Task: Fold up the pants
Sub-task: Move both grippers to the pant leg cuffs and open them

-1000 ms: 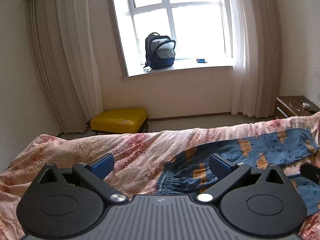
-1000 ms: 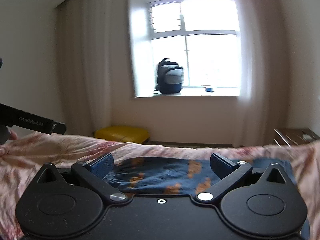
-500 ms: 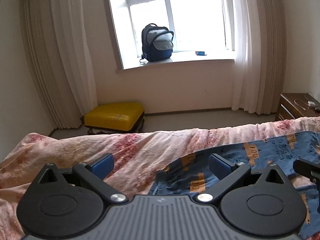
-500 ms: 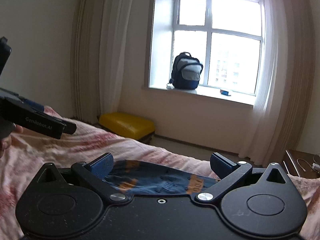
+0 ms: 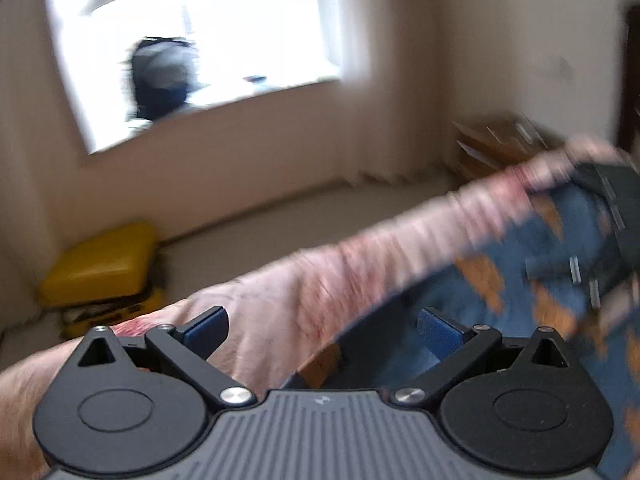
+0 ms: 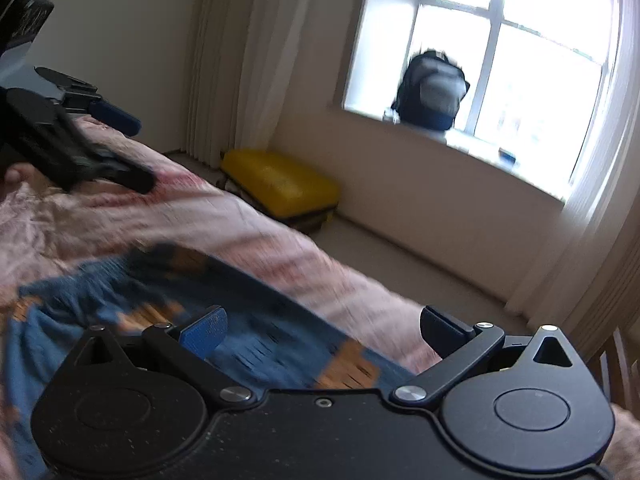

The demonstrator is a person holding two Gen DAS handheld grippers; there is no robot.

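Blue pants (image 5: pixel 520 264) with orange patches lie spread on a pink floral bedsheet (image 5: pixel 320 292). My left gripper (image 5: pixel 322 330) is open and empty, tilted, above the edge of the pants. My right gripper (image 6: pixel 324 330) is open and empty above the pants (image 6: pixel 248 332). The right gripper's dark body shows at the right edge of the left wrist view (image 5: pixel 608 232). The left gripper shows at the upper left of the right wrist view (image 6: pixel 72 140). Both views are motion-blurred.
A yellow suitcase (image 6: pixel 280 184) lies on the floor beyond the bed. A dark backpack (image 6: pixel 434 92) stands on the windowsill. Curtains (image 6: pixel 236 60) hang beside the window. A wooden nightstand (image 5: pixel 496 144) stands at the bed's right.
Both grippers have tilted and swung fast. The left view rolled right toward the pants; the right view rolled left. Both stay open.
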